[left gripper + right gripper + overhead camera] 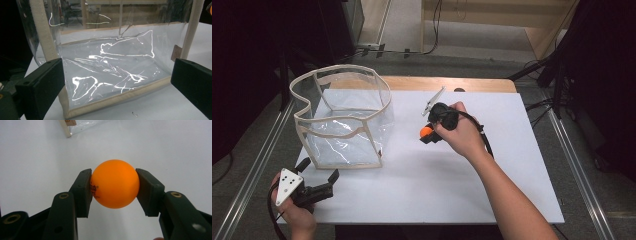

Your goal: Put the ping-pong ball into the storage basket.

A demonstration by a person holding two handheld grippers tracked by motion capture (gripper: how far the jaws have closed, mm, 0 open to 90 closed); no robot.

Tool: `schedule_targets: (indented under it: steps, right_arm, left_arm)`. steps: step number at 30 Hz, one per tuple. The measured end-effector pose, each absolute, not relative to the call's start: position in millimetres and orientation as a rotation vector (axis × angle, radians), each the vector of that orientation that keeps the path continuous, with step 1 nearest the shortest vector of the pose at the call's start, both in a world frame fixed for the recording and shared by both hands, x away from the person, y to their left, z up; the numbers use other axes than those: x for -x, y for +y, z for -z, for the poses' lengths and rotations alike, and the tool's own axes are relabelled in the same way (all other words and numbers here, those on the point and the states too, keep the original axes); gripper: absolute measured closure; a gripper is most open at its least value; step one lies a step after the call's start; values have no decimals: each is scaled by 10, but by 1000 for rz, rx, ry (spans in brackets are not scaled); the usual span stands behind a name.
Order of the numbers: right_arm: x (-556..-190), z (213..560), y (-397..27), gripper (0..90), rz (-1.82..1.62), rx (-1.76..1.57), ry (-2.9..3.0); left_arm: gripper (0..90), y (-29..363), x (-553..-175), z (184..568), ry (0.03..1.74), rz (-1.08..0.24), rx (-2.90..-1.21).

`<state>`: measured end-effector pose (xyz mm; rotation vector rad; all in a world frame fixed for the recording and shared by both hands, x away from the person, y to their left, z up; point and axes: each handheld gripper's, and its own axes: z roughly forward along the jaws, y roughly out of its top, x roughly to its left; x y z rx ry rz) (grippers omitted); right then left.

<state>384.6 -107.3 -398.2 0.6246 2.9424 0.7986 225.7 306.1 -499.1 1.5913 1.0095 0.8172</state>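
While right hand-held gripper (113, 188) clamps orange ball (114, 183) mid-board, left hand-held gripper (318, 176) gapes beside clear bag (344, 117).

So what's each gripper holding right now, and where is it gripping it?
The right gripper clamps the orange ball across its middle, one pad on each side. The left gripper holds nothing; its jaws stand open facing the clear bag.

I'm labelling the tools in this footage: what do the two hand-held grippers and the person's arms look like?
Both grippers are black with two blocky, flat-faced jaws. The left gripper carries a grey three-cornered plate with dark dots on top. The right gripper has brass-coloured rivets on its jaw arms and trails a black cable. The forearms are bare, with no sleeves in view.
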Motion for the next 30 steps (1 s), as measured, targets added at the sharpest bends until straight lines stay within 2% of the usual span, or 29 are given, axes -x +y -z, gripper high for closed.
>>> schedule_targets:
  steps: [30]
  right_arm:
    - [-3856,3770,-942,480,-797,-565,2949]
  left_arm:
    - [0,3058,-2260,4991,1010,-817,-1596]
